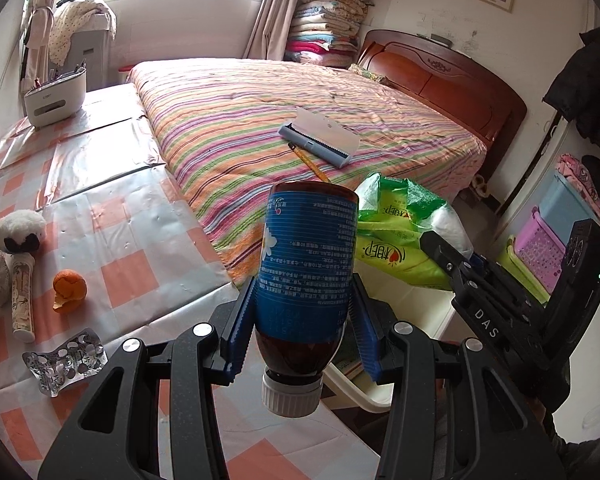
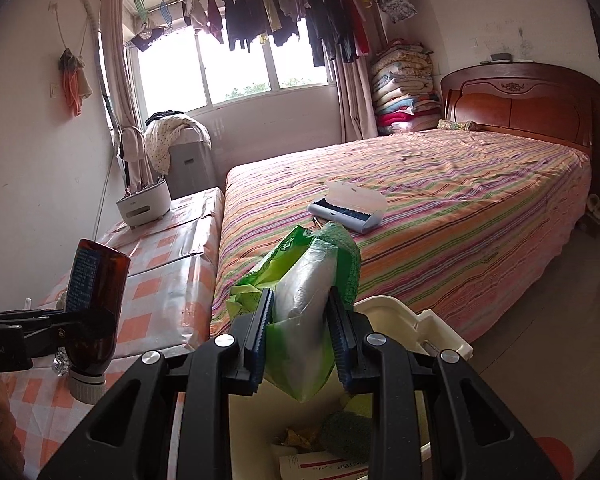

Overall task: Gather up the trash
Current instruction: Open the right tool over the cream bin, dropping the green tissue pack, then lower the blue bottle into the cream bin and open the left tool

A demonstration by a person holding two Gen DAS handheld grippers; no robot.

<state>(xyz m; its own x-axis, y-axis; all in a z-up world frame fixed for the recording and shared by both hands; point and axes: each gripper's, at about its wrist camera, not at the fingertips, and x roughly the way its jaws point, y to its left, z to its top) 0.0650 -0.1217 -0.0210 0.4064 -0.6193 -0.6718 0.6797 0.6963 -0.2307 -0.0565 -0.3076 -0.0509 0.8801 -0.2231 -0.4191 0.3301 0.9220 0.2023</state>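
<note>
Two loads: I carry one piece of trash in each hand, both near the bin.
Bed (image 2: 440, 200): striped cover, with a pale case lying open on it; none of it is my concern.
Table (image 1: 112, 224): checked cloth beside the bed; it holds an orange peel (image 1: 69, 290), a crumpled blister pack (image 1: 66, 360) and a tube (image 1: 22, 300), which I judge to be trash not yet collected.
Bin (image 2: 440, 326): cream-coloured, open-topped, standing between table and bed right under my right hand, with scraps already inside.
Green bag (image 2: 304, 304): a limp plastic wrapper; my right gripper (image 2: 302, 338) has its jaws pressed together on the crumpled middle, so it hangs directly over the bin's mouth for a clean drop.
Brown bottle (image 1: 306, 280): blue label, white cap pointing down; my left gripper (image 1: 304, 322) has its jaws clamped on the labelled body, a firm flat place to pinch.
Bottle's place: above the table's edge, just beside the bin, waiting its turn, I judge.
</note>
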